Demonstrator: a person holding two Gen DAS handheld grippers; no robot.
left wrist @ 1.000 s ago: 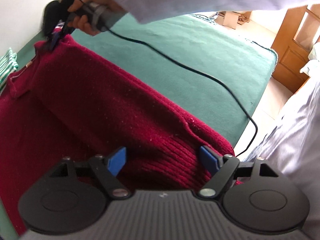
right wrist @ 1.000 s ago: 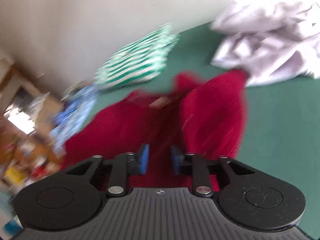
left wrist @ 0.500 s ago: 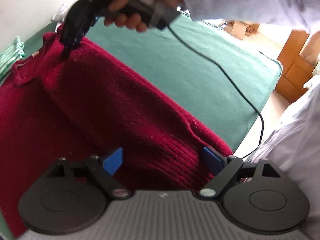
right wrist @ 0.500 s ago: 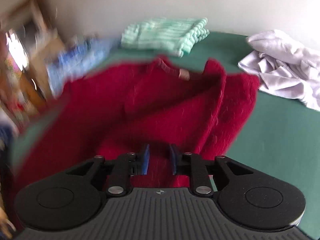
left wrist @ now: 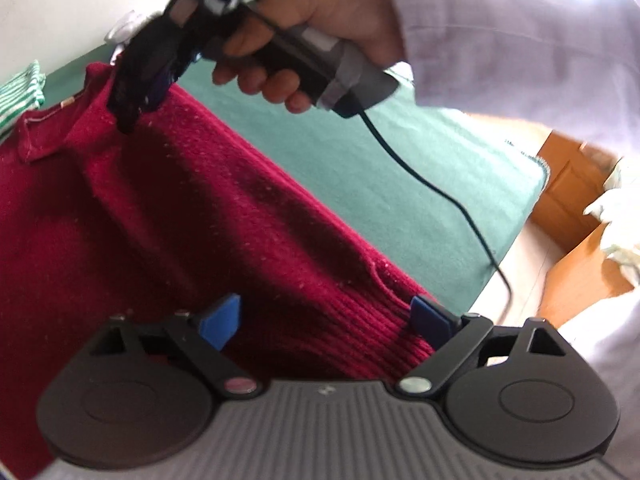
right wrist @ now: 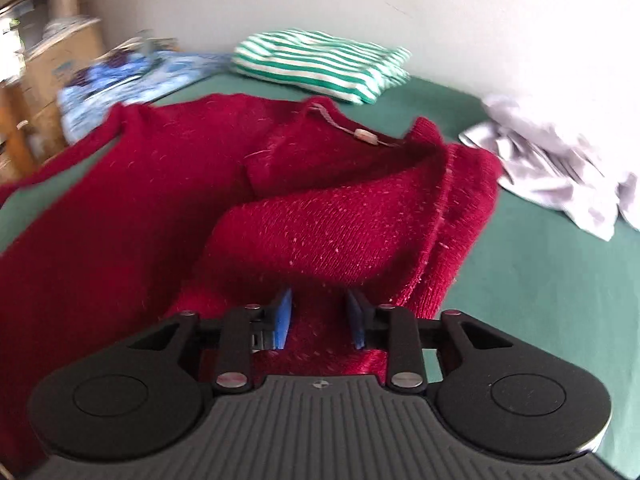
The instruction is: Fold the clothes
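- The left gripper [left wrist: 326,322] has its blue pads spread wide and the jaws are opening further; the ribbed hem of the red sweater [left wrist: 172,216] lies between them, and only the right-hand pad sits against the hem's corner, with no pinch on the cloth.
- The right gripper [right wrist: 320,322] is partly parted and its jaws are opening; red knit shows in the gap between the pads, which do not press on it.
- The red sweater is a thick, dark crimson knit flecked with pale lint, with a ribbed hem, a collar and a small tag at the neck [right wrist: 366,136].
- It lies spread on the green bed cover [right wrist: 540,280], one side folded over the body so that a doubled edge runs along it.
- In the left wrist view its long axis runs from the hem at the near gripper up and left to the collar.
- Only the left wrist view shows the person's hand [left wrist: 320,36] holding the right gripper's handle, its black cable [left wrist: 440,192], a pale sleeve [left wrist: 520,40] and a wooden door [left wrist: 568,192].
- Only the right wrist view shows the green-striped folded garment [right wrist: 324,64], a crumpled pale lilac garment [right wrist: 560,164], blue patterned cloth [right wrist: 120,80] and cardboard boxes [right wrist: 60,56].
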